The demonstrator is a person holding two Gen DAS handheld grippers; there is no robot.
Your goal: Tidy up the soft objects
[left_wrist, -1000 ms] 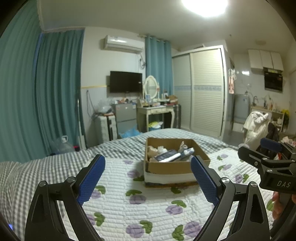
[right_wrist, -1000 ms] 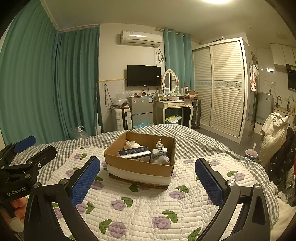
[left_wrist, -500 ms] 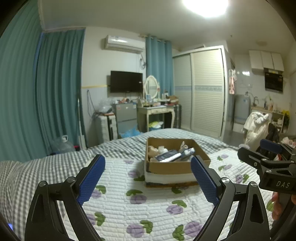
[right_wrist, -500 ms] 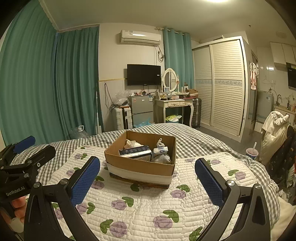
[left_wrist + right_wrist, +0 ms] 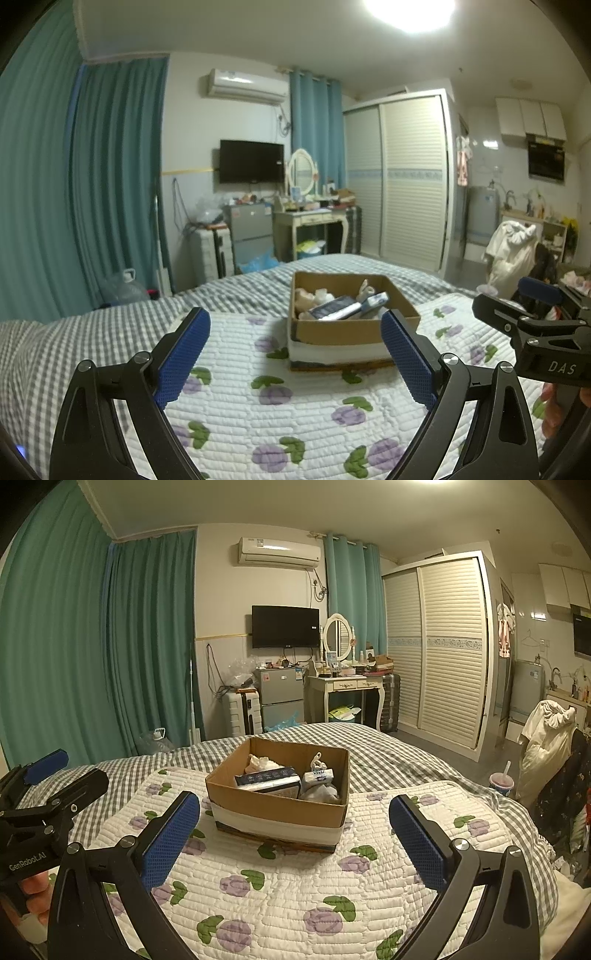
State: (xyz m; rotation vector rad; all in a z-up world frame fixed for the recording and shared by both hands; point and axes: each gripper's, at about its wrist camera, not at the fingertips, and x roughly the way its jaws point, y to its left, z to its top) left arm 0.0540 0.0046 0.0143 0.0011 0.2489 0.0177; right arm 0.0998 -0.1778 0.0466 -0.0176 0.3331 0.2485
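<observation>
A cardboard box (image 5: 351, 326) (image 5: 273, 805) sits on a quilted bedspread with purple flowers (image 5: 295, 406) (image 5: 288, 893). In it lie a dark blue tissue pack (image 5: 266, 777), a small white and blue tissue pack (image 5: 319, 775), a grey plastic bag (image 5: 319, 794) and pale soft items (image 5: 260, 762). My left gripper (image 5: 295, 354) is open and empty, short of the box. My right gripper (image 5: 295, 838) is open and empty, also short of the box. Each gripper shows at the edge of the other's view.
The bed has a grey checked sheet (image 5: 92, 332) around the quilt. Beyond it stand teal curtains (image 5: 147, 646), a small fridge (image 5: 280, 698), a dressing table (image 5: 347, 686), a white wardrobe (image 5: 443, 646) and a chair with a white garment (image 5: 546, 738).
Both grippers have stayed open and almost still; the views have shifted only slightly.
</observation>
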